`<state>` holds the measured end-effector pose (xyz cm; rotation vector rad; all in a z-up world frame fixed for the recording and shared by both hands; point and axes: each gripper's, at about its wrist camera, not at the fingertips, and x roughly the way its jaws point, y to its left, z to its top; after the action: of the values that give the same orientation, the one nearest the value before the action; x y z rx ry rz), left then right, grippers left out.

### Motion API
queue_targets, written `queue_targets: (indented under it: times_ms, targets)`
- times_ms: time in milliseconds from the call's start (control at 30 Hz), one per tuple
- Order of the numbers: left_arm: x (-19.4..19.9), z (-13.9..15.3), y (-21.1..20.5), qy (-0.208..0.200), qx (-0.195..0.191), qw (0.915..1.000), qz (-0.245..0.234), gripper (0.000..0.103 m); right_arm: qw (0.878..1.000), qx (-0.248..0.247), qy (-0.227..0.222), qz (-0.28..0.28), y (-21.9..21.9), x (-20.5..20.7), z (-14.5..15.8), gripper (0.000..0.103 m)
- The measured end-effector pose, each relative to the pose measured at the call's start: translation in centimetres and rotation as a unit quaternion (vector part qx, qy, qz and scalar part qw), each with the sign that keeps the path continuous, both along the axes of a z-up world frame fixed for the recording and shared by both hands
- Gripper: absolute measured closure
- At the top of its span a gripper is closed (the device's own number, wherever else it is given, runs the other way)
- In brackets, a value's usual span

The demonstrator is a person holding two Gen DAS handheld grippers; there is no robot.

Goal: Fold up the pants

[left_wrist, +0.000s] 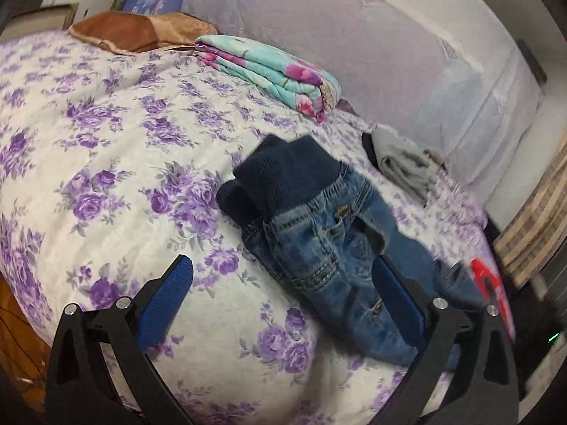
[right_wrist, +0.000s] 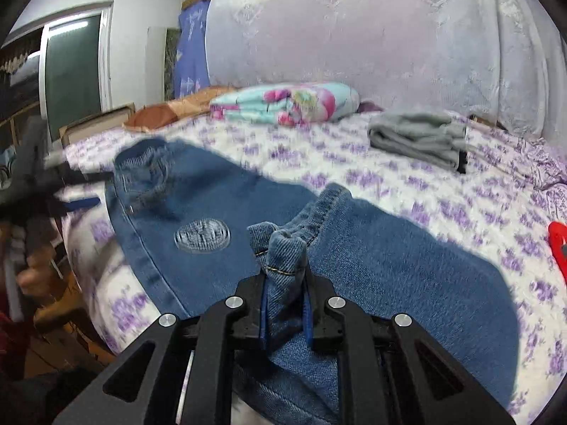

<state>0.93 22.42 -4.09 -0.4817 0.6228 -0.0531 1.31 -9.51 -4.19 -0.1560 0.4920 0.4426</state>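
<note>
— Denim first: where do we see the pants (left_wrist: 319,233)?

— Lying on the floral bedspread (left_wrist: 106,148), dark ribbed waistband away from us.

— Our left gripper (left_wrist: 283,283)?

— Jaws wide apart, one finger beside the jeans, gripping nothing.

— And the right gripper (right_wrist: 285,294)?

— Pinched narrow on a bunched hem of the pants.

right gripper (right_wrist: 285,304) clamps pants (right_wrist: 219,205) hem; pants on bedspread (right_wrist: 443,191)

Folded floral blanket (left_wrist: 273,71), grey garment (right_wrist: 418,138)
</note>
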Motion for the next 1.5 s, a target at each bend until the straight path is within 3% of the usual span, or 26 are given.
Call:
queue_targets:
  times_ms: [67,167,300,400,467,533,600,633,667,700,767,833,900,1000,1100,1233,1267,1333,1433,1500]
  targets:
    - [0.1,-0.2,-0.5,0.005,0.015,0.9999,-0.001,0.004,1.0,-0.004,-0.009,-0.001,0.3,0.0,0.6,0.087]
    - [0.2,-0.3,-1.3,0.009,0.043,0.999,0.0,0.004,0.998,-0.033,0.05,0.015,1.2,1.6,-1.3,0.066]
    - [0.5,-0.4,-1.6,0.013,0.059,0.9982,-0.001,0.004,0.997,-0.03,0.051,0.054,1.4,-0.4,-1.4,0.039]
    - [0.6,-0.5,-1.7,0.012,0.064,0.9979,-0.002,0.004,0.993,0.054,0.038,0.093,-0.7,-2.3,1.9,0.039]
    - [0.6,-0.6,-1.7,0.013,0.065,0.9978,-0.002,0.004,0.996,0.07,-0.019,0.044,-2.5,-2.8,4.6,0.039]
    - [0.6,-0.5,-1.8,0.013,0.067,0.9977,-0.003,0.004,0.997,0.047,-0.049,-0.022,-3.5,-1.8,5.8,0.039]
    - [0.6,-0.4,-2.0,0.015,0.068,0.9976,-0.007,0.004,0.998,0.017,-0.005,-0.063,-3.7,1.5,4.4,0.039]
    - [0.6,-0.4,-2.1,0.015,0.068,0.9975,-0.011,0.004,0.997,0.007,0.029,-0.064,-3.5,2.9,3.2,0.038]
    - [0.6,-0.4,-2.1,0.015,0.067,0.9975,-0.013,0.004,0.994,-0.017,0.092,-0.057,-2.8,4.8,0.4,0.035]
    - [0.6,-0.3,-2.2,0.015,0.066,0.9975,-0.016,0.004,0.992,-0.036,0.106,-0.056,-2.4,5.4,-1.0,0.034]
    - [0.7,-0.3,-2.3,0.017,0.065,0.9975,-0.021,0.004,0.993,-0.041,0.094,-0.057,-2.2,4.9,-0.8,0.034]
    - [0.6,-0.4,-2.3,0.018,0.062,0.9976,-0.022,0.004,0.994,0.009,0.094,-0.049,-3.4,4.2,0.8,0.035]
    - [0.6,-0.3,-2.2,0.018,0.059,0.9978,-0.025,0.004,0.996,0.028,0.066,-0.051,-4.4,2.6,2.3,0.034]
    - [0.5,-0.3,-1.8,0.018,0.043,0.9985,-0.027,0.004,0.998,-0.013,0.026,-0.052,-4.4,-0.2,3.0,0.02]
    - [0.7,-0.5,-1.4,0.02,0.022,0.9992,-0.026,0.004,0.994,-0.065,0.07,-0.05,-4.3,0.5,-1.4,0.011]
    - [1.4,-0.3,-1.3,0.032,0.012,0.9989,-0.033,0.004,0.998,-0.008,0.058,-0.031,-5.3,-0.3,-0.6,0.01]
    - [1.7,-0.2,-1.2,0.034,0.004,0.9987,-0.039,0.004,0.998,0.03,0.045,-0.017,-6.1,-1.2,0.6,0.01]
    - [2.5,0.0,-0.9,0.036,-0.024,0.9976,-0.055,0.004,0.998,0.048,0.024,-0.022,-7.0,-2.0,1.7,0.01]
    - [4.6,-0.4,0.0,0.046,-0.084,0.9927,-0.073,0.004,0.998,0.005,-0.005,-0.059,-7.6,-2.3,2.4,0.01]
    - [5.7,-1.0,0.4,0.054,-0.101,0.9914,-0.063,0.004,0.992,-0.071,0.057,-0.084,-6.9,-0.3,-0.5,0.009]
